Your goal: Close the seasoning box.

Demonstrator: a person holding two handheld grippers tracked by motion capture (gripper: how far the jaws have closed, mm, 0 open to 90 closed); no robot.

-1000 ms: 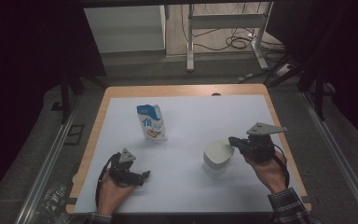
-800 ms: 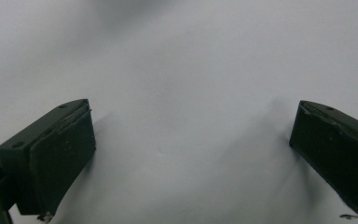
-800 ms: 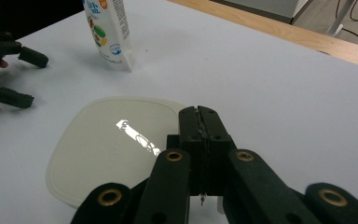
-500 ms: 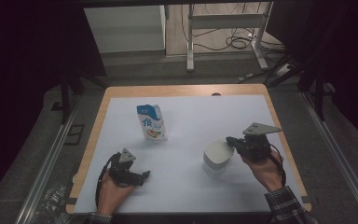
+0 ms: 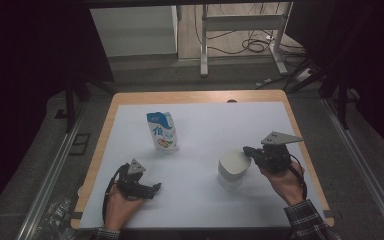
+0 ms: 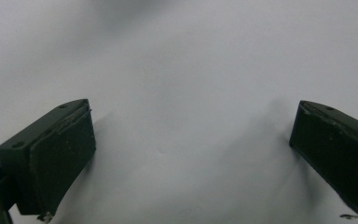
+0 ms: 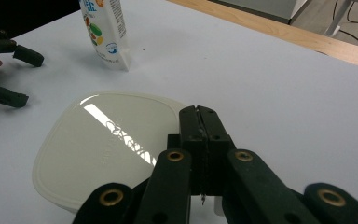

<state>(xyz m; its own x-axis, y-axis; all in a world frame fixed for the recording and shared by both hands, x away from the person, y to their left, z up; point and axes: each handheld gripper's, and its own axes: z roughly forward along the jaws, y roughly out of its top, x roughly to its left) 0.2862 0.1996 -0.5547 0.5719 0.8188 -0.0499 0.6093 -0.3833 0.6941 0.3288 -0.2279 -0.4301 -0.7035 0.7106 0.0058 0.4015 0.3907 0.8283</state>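
Observation:
A white square container with a glossy lid stands on the right half of the table. My right gripper is shut, its tips lying at the lid's right edge; I cannot tell whether they pinch the rim. A blue and white carton stands upright left of centre, also seen in the right gripper view. Near the front left, my left gripper rests low over the white sheet. Its jaws stand wide open with nothing between them, as the right gripper view shows too.
The white sheet covers most of the wooden table. Bare sheet lies between the carton and the container. A metal stand and cables sit on the floor beyond the far edge.

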